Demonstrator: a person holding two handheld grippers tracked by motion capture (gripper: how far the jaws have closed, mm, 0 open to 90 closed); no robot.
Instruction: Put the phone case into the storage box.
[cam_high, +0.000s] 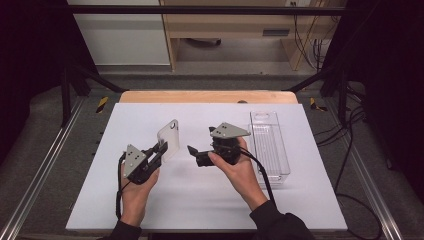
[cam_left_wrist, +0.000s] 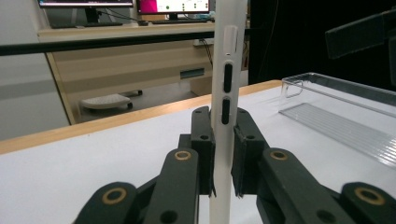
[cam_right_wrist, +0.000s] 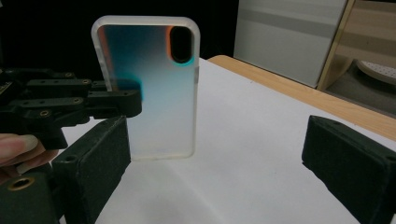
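Note:
A translucent frosted phone case (cam_high: 169, 139) stands upright above the white table (cam_high: 165, 200), held at its lower edge. My left gripper (cam_high: 160, 148) is shut on it. In the left gripper view the case (cam_left_wrist: 227, 70) shows edge-on with its side buttons, squeezed between the two pads (cam_left_wrist: 204, 154). My right gripper (cam_high: 199, 142) is just right of the case with its jaws pointing at it. In the right gripper view the case (cam_right_wrist: 149, 88) faces the camera, camera cut-out at the top. The right gripper (cam_right_wrist: 219, 163) is open with wide-set jaws and nothing between them.
A clear plastic box (cam_high: 270, 147) lies lengthwise on the right side of the table, also seen as the clear box (cam_left_wrist: 341, 112) in the left gripper view. The table's wooden far edge (cam_high: 207, 96) runs along the back. Metal rails flank both sides.

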